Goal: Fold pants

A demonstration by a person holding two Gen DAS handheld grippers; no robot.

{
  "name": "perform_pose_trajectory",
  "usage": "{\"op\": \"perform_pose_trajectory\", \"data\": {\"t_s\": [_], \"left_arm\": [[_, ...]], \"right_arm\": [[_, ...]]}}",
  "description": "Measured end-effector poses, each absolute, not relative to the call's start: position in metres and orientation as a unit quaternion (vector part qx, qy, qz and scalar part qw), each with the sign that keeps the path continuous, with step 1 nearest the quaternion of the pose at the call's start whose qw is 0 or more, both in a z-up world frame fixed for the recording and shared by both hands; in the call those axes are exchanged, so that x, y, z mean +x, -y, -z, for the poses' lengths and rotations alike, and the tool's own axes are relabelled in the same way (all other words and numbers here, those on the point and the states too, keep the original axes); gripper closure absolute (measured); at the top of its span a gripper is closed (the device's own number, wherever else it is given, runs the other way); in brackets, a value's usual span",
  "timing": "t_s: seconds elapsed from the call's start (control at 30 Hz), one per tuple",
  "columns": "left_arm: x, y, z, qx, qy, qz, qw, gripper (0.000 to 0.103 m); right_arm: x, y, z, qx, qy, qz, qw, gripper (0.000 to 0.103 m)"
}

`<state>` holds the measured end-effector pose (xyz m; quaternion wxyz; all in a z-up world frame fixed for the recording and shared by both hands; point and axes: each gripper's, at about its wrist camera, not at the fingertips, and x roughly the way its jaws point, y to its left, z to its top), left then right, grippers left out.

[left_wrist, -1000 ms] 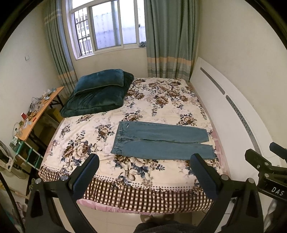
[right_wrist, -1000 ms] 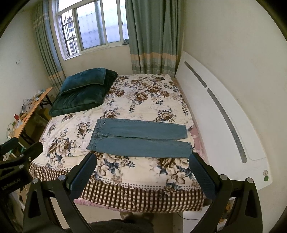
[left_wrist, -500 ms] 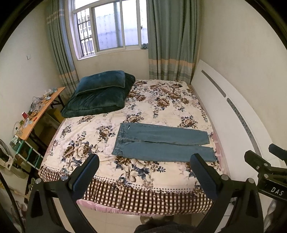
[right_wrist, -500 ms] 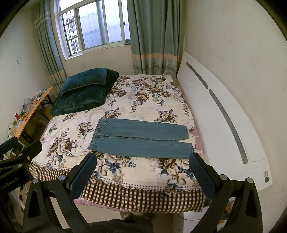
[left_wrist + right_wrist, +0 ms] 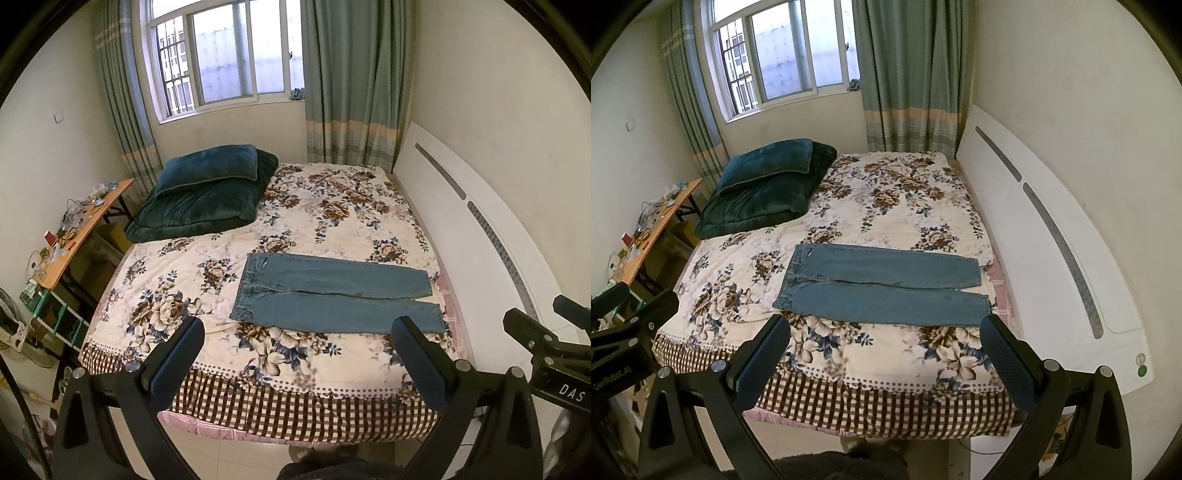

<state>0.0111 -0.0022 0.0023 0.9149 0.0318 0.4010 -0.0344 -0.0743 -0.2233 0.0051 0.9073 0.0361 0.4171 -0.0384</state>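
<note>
Both views had dipped slightly; flat blue denim pants (image 5: pixel 332 295) on the floral quilted bedspread (image 5: pixel 332 206) remained unfolded. Left gripper (image 5: pixel 297 354) and right gripper (image 5: pixel 884 350) hung released, empty.

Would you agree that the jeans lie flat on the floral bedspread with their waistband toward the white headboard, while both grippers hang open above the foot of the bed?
Not quite: the left wrist view shows the jeans' waistband pointing away from the white headboard, toward the desk side. The rest holds.

Both wrist views face bed (image 5: pixel 332 206) from foot, side by side
</note>
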Motion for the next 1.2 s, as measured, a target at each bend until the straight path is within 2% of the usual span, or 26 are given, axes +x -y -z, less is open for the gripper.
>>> {"op": "perform_pose_trajectory", "data": {"t_s": [0.3,0.57,0.87,1.2], "left_arm": [[0.014,0.003,0.002,0.03,-0.406,0.033,0.913,0.0],[0.034,0.016,0.027,0.026,-0.405,-0.002,0.914,0.0],[0.122,0.032,0.099,0.058,-0.416,-0.072,0.905,0.0],[0.304,0.067,0.223,0.112,-0.485,-0.03,0.867,0.0]], "right_arm": [[-0.069,0.221,-0.003,0.04,-0.421,0.036,0.905,0.0],[-0.056,0.235,0.016,0.059,-0.427,0.04,0.901,0.0],[0.01,0.279,0.093,0.095,-0.446,0.053,0.889,0.0],[0.185,0.314,0.224,0.066,-0.507,0.088,0.855,0.0]]}}
